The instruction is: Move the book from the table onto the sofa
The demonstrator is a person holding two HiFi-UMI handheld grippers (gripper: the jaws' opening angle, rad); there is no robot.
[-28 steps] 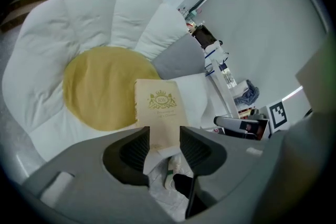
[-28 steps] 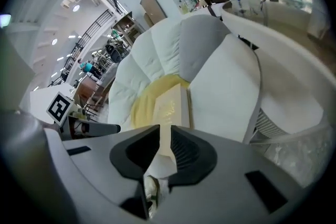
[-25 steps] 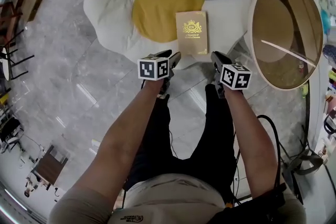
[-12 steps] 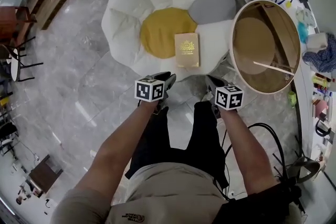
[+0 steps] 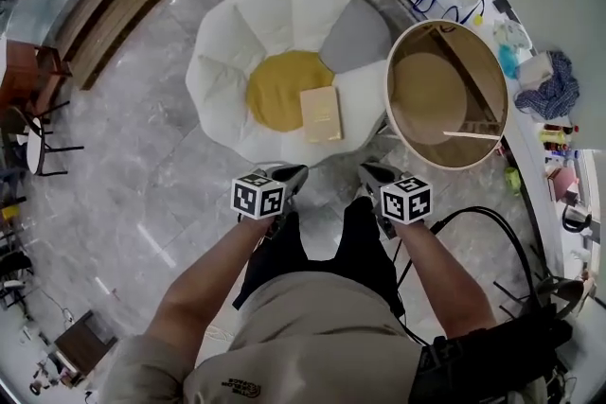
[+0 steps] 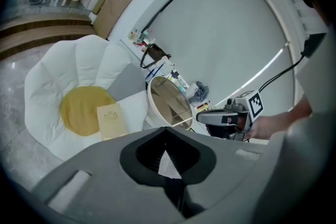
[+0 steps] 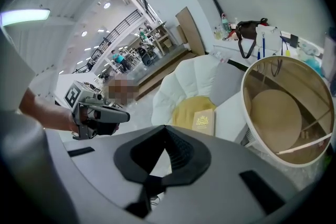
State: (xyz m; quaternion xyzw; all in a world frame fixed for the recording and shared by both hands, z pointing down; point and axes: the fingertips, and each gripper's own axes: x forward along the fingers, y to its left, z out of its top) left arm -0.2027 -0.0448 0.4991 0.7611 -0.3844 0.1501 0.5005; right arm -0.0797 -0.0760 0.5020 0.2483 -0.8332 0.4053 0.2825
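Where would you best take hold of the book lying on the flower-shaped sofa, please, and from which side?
Probably its short edge towards the bottom of the head view, approached low from that side. The book lies flat, cover up, on the sofa, so only thin edges offer themselves; the soft seat should let one jaw slip underneath.

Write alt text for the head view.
A tan book lies on a white flower-shaped sofa with a yellow centre, beside a round table. Below, the person holds the left gripper and right gripper over the grey floor, both shut and empty.
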